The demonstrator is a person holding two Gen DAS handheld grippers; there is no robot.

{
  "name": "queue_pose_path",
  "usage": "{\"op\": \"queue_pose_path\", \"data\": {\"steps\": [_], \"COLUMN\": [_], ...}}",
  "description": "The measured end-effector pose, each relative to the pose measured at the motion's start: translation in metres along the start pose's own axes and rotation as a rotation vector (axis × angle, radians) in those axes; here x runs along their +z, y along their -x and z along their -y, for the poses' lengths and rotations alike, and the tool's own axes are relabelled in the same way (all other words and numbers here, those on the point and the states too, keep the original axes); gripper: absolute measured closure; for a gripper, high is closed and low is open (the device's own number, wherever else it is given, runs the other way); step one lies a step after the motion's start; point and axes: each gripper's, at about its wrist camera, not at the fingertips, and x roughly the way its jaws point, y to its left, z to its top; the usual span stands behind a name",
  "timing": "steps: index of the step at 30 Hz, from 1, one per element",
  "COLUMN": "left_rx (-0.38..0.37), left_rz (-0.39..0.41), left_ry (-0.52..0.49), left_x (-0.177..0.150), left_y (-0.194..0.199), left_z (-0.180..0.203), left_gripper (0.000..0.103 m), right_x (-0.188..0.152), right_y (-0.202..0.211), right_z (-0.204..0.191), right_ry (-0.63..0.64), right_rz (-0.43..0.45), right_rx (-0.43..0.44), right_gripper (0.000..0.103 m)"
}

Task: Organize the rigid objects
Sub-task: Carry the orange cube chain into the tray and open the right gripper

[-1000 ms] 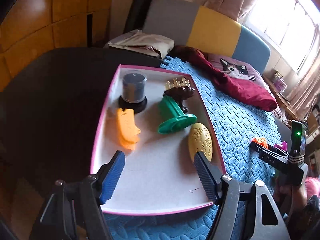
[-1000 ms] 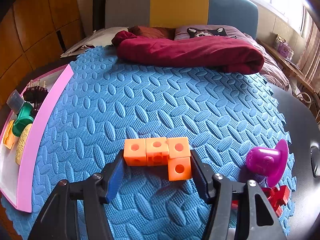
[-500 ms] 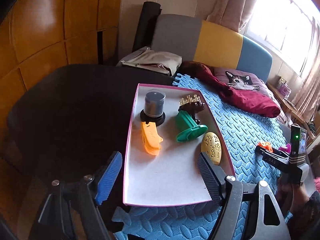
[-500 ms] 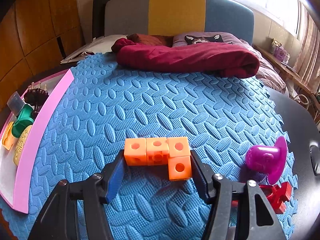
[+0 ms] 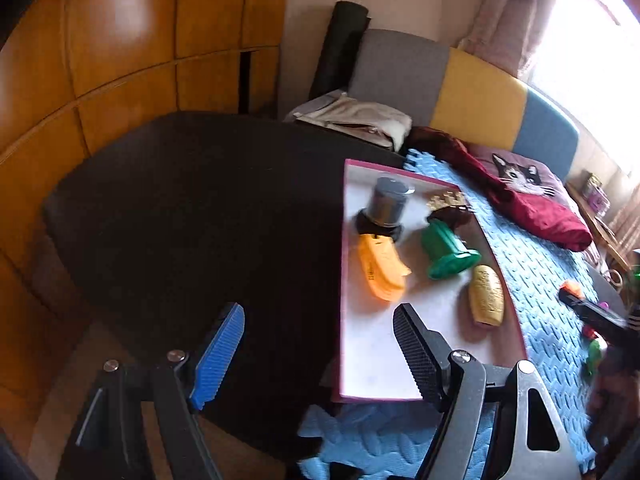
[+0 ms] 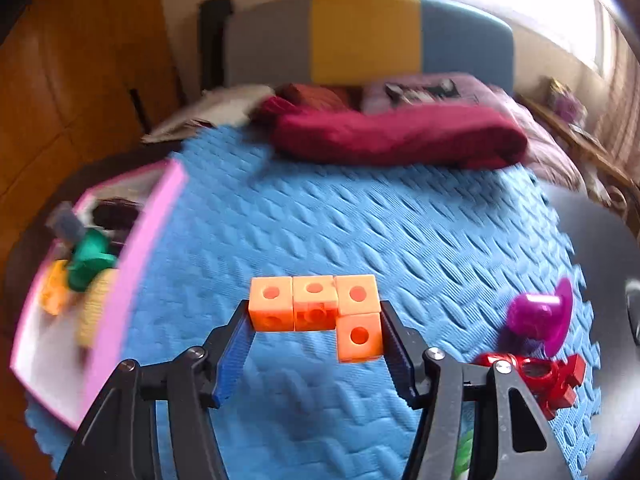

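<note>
My right gripper (image 6: 316, 338) is shut on an L-shaped piece of orange linking cubes (image 6: 320, 308), held above the blue foam mat (image 6: 360, 220). A pink-rimmed white tray (image 5: 362, 356) lies at the mat's left edge and holds a grey cylinder (image 5: 387, 204), an orange piece (image 5: 380, 268), a green spool (image 5: 446, 250), a yellow oval (image 5: 486, 294) and a dark brown piece (image 5: 450, 208). My left gripper (image 5: 316, 350) is open and empty, above the tray's near left corner and the dark table (image 5: 180, 208).
A purple spool (image 6: 540, 316) and a red piece (image 6: 536, 376) lie on the mat at the right. A dark red blanket (image 6: 400, 136) lies at the mat's far end, before a grey, yellow and blue headboard (image 6: 364, 38). Wooden wall panels (image 5: 100, 60) stand to the left.
My left gripper has drawn back and swung left, off the tray toward the dark table. My right gripper has lifted and moved with the orange cubes; its view is blurred.
</note>
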Motion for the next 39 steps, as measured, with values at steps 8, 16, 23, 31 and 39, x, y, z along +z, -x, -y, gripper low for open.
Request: {"op": "queue_pose_path", "data": {"steps": [8,16,23,31,39], "left_rx": [0.011,-0.007,-0.009,0.008,0.016], "left_rz": [-0.021,-0.024,-0.042,-0.032,-0.022], "left_ry": [0.050,0.049,0.044,0.018,-0.006], "left_x": [0.000,0.000,-0.002,-0.003,-0.002], "left_y": [-0.004,-0.004,-0.010,-0.010,-0.004], "left_z": [-0.018,-0.019,-0.017,-0.009,-0.002], "left_gripper": [0.026,0.025,0.025,0.022,0.022], "right_x": [0.001,-0.005,0.019,0.015,0.011], "right_y": [0.015,-0.056,-0.098,-0.091,-0.081], "right_z": [-0.135,-0.203,-0.193,-0.191,-0.193], "right_ry": [0.337,0.441,0.305,0.295,0.288], "right_rz": [-0.067,-0.270,-0.261,-0.228,-0.203], "right_rx": [0.343,0.336,0.230,0.252,0.275], "right_gripper": [0.042,0.042,0.042,0.041,0.041]}}
